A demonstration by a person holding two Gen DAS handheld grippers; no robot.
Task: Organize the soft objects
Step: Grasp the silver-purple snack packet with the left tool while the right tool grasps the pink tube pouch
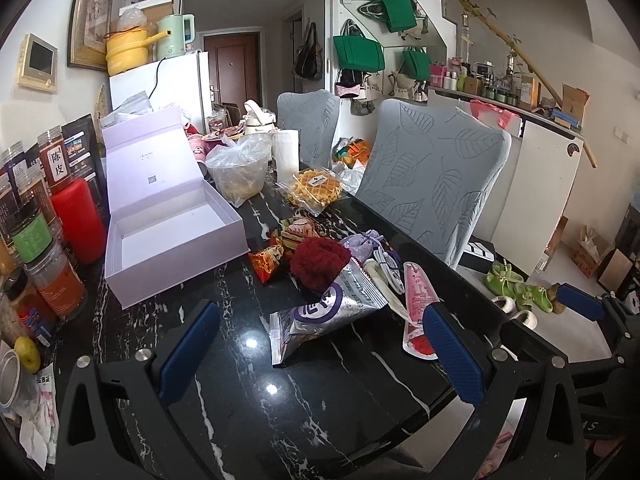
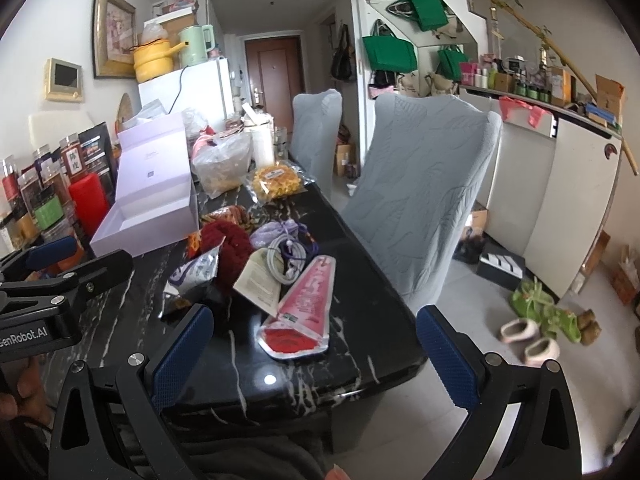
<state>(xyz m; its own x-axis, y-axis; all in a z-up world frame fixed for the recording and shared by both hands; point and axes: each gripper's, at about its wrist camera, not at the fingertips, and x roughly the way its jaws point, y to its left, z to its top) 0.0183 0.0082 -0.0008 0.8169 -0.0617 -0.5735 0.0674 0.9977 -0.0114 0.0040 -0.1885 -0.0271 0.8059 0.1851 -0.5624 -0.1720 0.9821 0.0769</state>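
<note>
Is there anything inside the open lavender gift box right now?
No, the open lavender gift box shows only its bare white floor in the left wrist view.

Bright, even light; lamp glare spots on the glossy table (image 1: 256,364); strong fisheye bending, dark corners; slippers (image 2: 532,340) blurred.

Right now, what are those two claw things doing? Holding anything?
Left gripper: open, holding nothing, above the table.
Right gripper: open, holding nothing, near the table's edge.
</note>
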